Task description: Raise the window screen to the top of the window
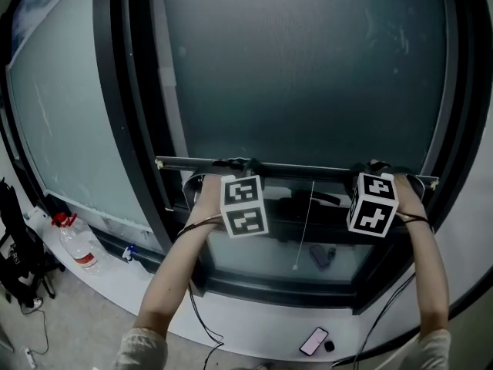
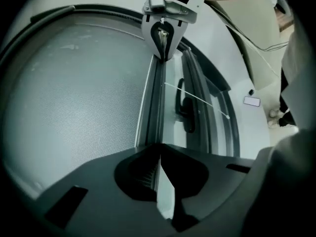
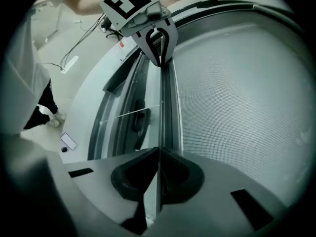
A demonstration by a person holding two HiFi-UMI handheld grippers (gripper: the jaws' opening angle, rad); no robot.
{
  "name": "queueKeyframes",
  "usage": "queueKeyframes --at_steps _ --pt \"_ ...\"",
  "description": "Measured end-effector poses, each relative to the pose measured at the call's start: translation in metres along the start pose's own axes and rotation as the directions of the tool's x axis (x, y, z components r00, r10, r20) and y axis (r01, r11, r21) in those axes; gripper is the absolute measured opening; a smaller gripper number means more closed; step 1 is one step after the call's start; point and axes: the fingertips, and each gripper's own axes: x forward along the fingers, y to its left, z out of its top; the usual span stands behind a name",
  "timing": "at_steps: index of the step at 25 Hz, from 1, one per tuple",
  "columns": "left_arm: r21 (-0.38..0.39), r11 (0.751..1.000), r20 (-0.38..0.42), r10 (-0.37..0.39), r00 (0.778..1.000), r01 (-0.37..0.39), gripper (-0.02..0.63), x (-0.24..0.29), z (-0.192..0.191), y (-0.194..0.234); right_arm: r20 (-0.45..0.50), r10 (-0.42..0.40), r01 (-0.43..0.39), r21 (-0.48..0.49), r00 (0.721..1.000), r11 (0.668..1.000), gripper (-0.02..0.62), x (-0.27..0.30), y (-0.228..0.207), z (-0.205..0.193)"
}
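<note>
Mid-lift, with left gripper [image 1: 231,165] and right gripper [image 1: 377,166] both clamped on the bottom bar [image 1: 308,171] of the screen [image 1: 308,75], low in the window [image 1: 127,114]; next, raise both ends evenly to the top.

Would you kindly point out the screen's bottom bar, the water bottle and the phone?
screen's bottom bar [image 1: 300,171]: head view, its middle.
water bottle [image 1: 80,248]: head view, its clear body.
phone [image 1: 313,341]: head view, its face.

Indoor rm, prob office: big window [image 1: 308,68], sill [image 1: 254,321] w/ bottle [image 1: 79,249], phone [image 1: 313,341].
</note>
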Motion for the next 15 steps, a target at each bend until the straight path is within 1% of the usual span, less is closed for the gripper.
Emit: queueKeyframes --at_steps 1,4,7,9,13,15 --pt "0.002 1.0 -0.001 0.025 1.0 -0.025 0.018 -0.007 0.001 0.013 0.0 -0.027 0.027 -0.003 1.0 1.0 0.015 -0.008 -0.012 0.001" --pt "0.011 0.998 -0.015 0.059 0.998 -0.059 0.018 -0.023 0.006 0.049 0.011 -0.064 0.064 -0.001 0.998 0.998 0.015 -0.029 -0.046 0.004" --pt "0.007 0.989 0.006 0.151 0.989 -0.151 0.018 -0.037 0.013 0.081 -0.001 -0.132 0.132 -0.03 0.991 0.991 0.015 -0.045 -0.075 0.005" --pt "0.009 0.983 0.011 0.185 0.983 -0.186 0.018 -0.046 0.015 0.098 -0.009 -0.155 0.154 -0.039 0.988 0.987 0.015 -0.056 -0.091 0.006" --pt "0.06 0.969 -0.021 0.24 0.971 -0.239 0.018 -0.059 0.021 0.135 -0.004 -0.225 0.224 -0.067 0.974 0.972 0.015 -0.075 -0.124 0.011" --pt "0.073 0.962 -0.025 0.267 0.963 -0.265 0.018 -0.067 0.024 0.153 -0.005 -0.248 0.247 -0.069 0.969 0.967 0.015 -0.086 -0.141 0.012"
